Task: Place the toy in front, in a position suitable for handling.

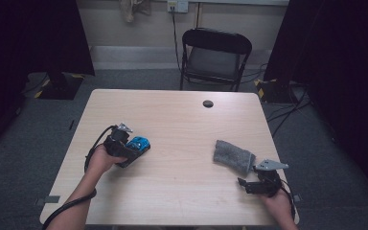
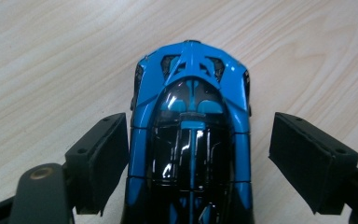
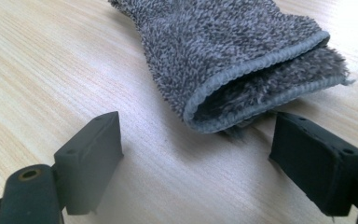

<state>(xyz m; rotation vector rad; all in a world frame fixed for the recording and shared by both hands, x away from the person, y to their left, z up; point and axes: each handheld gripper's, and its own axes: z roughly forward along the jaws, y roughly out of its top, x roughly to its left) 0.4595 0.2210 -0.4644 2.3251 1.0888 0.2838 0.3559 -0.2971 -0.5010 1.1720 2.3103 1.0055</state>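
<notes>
High view: left gripper (image 1: 135,149) is seen at table (image 1: 182,120) left, on the blue toy car (image 1: 139,143). In the left gripper view the car (image 2: 191,135) is seen lying on the wood between the spread jaws; the left pad sits at or just beside its flank, a gap is seen at the right pad, so nothing is clamped. Folded grey cloth (image 1: 233,156) is seen right of centre, right gripper (image 1: 244,184) just beside its near edge. In the right gripper view jaws are seen wide apart, the cloth (image 3: 242,60) just ahead, untouched.
</notes>
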